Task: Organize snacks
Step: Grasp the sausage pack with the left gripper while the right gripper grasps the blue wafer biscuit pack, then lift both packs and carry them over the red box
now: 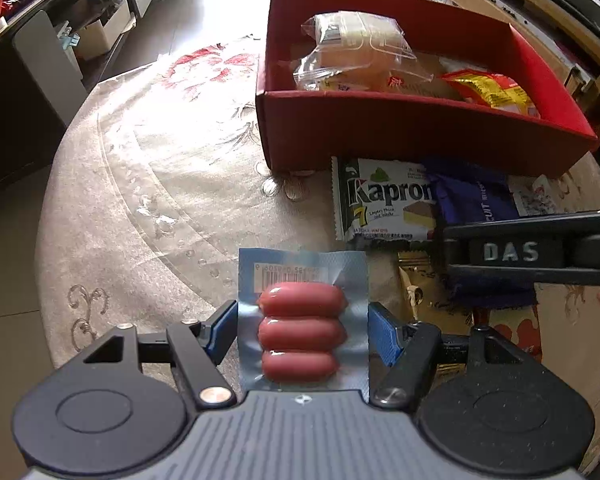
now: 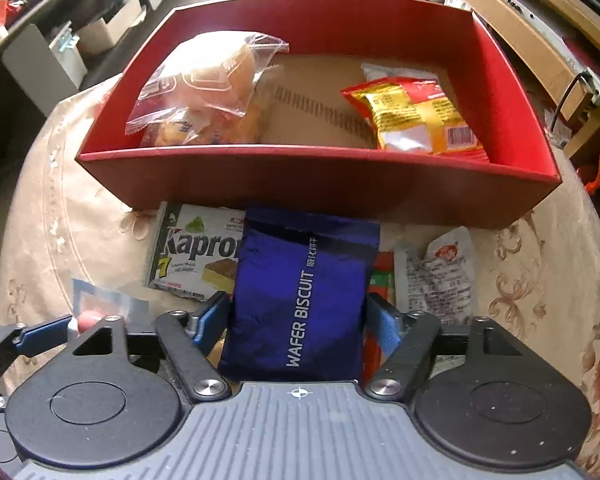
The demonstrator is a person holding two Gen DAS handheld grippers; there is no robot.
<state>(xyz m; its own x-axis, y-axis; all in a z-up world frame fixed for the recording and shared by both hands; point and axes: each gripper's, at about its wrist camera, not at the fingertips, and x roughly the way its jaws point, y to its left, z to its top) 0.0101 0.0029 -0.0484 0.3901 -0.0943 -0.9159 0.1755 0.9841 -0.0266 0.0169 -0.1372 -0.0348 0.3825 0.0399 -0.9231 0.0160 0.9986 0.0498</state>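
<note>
Red box [image 2: 320,188] ahead holds 2 packs; left gripper [image 1: 302,326] clamped on sausage pack [image 1: 302,320], right gripper [image 2: 298,320] apart around wafer biscuit pack [image 2: 300,300]; Kapron wafer [image 2: 196,256] beside it unsorted

The blue snack bag [image 2: 300,296] says "WAFER BISCUIT", the green and white wafer pack [image 1: 384,204] says "Kapron" with a big 7, and the black gripper arm [image 1: 512,251] says "DAS".

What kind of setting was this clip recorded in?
Probably a home living or dining room: a round table under a floral cloth with clear cover, a tiled floor, wooden shelving, and cardboard boxes stored under furniture.
</note>
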